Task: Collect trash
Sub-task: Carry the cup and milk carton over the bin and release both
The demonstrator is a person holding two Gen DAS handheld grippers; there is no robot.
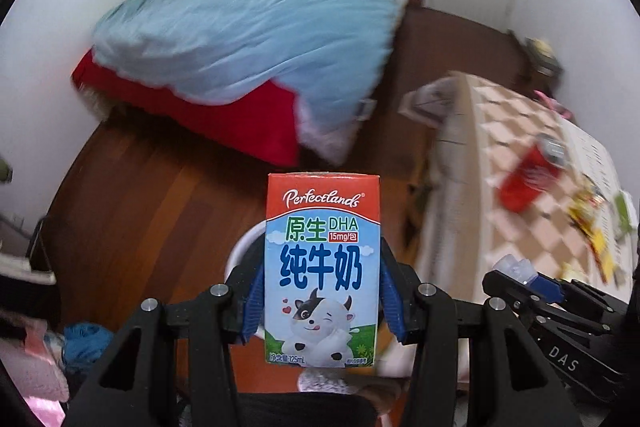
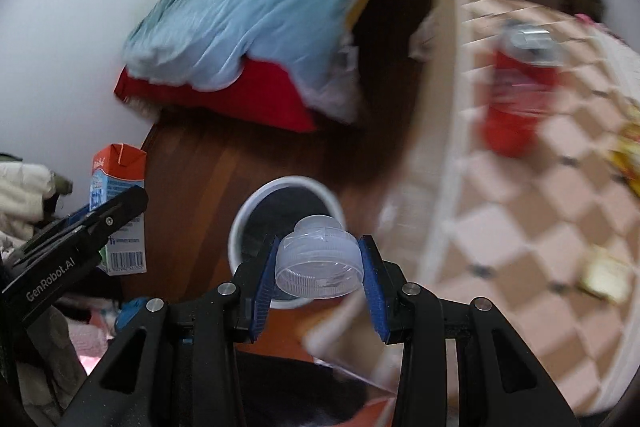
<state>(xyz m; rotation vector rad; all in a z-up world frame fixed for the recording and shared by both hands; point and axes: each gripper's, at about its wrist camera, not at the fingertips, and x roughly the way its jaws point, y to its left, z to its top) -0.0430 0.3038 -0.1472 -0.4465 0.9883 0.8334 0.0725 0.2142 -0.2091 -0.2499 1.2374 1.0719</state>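
The left gripper (image 1: 322,291) pinches a milk carton (image 1: 322,267) and the right gripper (image 2: 318,267) a clear plastic cap (image 2: 318,263) above the white bin (image 2: 240,227), where off-centre drops could miss.

1. Milk carton (image 1: 321,269): small, upright, red top over blue panel with cartoon cow; held above the near rim of the bin.
2. Clear plastic cap (image 2: 318,261): translucent, tilted, open side facing the camera; held above the bin.
3. Bin (image 2: 248,223): white-rimmed, round, dark inside, on the wooden floor.
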